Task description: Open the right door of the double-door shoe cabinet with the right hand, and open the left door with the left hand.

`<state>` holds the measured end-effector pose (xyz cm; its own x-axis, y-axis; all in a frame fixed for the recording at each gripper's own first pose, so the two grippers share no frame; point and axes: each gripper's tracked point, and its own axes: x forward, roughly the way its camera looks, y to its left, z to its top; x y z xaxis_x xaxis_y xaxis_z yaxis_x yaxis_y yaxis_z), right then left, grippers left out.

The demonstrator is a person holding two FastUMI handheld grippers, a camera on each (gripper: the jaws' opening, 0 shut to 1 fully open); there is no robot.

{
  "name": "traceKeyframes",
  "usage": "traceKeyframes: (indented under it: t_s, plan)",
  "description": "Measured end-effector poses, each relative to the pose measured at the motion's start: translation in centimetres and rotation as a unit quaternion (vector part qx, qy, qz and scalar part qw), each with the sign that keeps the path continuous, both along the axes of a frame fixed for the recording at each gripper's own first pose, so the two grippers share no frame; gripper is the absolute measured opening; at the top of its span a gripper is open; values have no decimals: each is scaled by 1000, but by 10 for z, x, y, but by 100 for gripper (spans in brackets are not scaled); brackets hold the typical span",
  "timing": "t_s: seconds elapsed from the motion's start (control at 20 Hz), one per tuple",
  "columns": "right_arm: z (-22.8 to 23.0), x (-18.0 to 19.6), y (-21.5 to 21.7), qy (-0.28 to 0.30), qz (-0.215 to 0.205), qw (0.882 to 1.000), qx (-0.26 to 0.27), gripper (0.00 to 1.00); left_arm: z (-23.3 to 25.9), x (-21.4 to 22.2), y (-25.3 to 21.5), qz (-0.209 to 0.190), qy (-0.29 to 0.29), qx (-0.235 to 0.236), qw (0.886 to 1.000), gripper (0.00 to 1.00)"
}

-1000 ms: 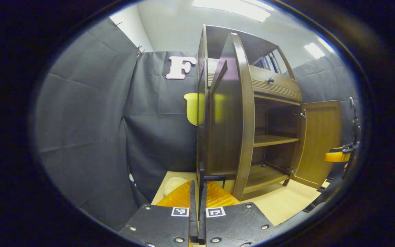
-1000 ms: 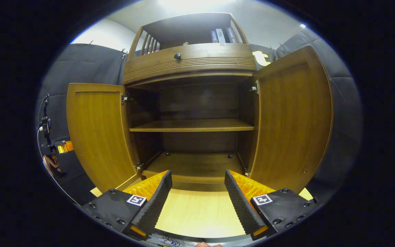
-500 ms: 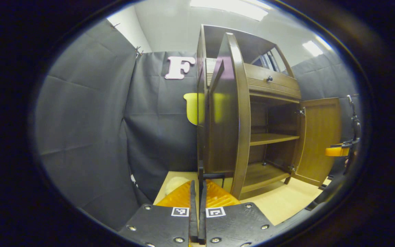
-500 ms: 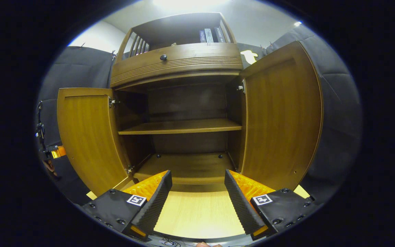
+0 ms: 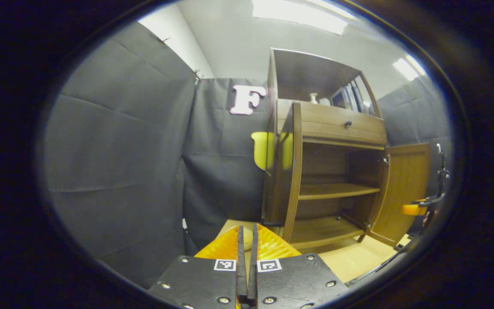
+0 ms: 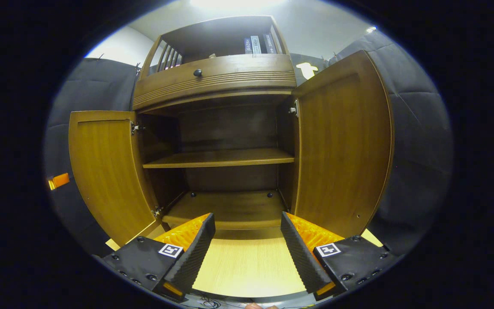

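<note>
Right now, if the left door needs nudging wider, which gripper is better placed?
Left. The left gripper sits shut just in front of the left door, close to its edge. The right gripper is open, centred on the cabinet between both open doors.

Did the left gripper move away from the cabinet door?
Yes. The left gripper, shut, backed away: the left door looks smaller and farther than before.

The book spines (image 6: 259,44) on the cabinet's top shelf are too small to make out.
</note>
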<state>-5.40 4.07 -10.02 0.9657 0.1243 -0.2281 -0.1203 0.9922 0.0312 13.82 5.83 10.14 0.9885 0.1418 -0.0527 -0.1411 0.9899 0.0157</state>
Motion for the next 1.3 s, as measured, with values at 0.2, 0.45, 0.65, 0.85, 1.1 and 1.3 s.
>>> traceKeyframes:
  t_s: [0.2,0.45,0.65,0.85,1.1,1.3]
  plan:
    - [5,-3,-6,-1,-7,1000,-1,93,21,-23,-31,9,-14,-29,999,15]
    - [23,-10,-11,-9,-11,1000,1,93,26,-15,-76,-1,-21,-35,999,73]
    - [32,-19,-17,-12,-19,1000,0,93,2,-8,-103,0,3,-5,1000,96]
    - [30,-37,-28,-14,-37,999,1,96,-10,15,-149,-38,4,-20,999,96]
    - [34,-38,-27,-22,-37,999,3,92,-9,57,-193,-83,-2,-10,997,96]
    - [46,-37,-27,-42,-48,998,17,93,-14,67,-208,-98,-3,-11,995,96]
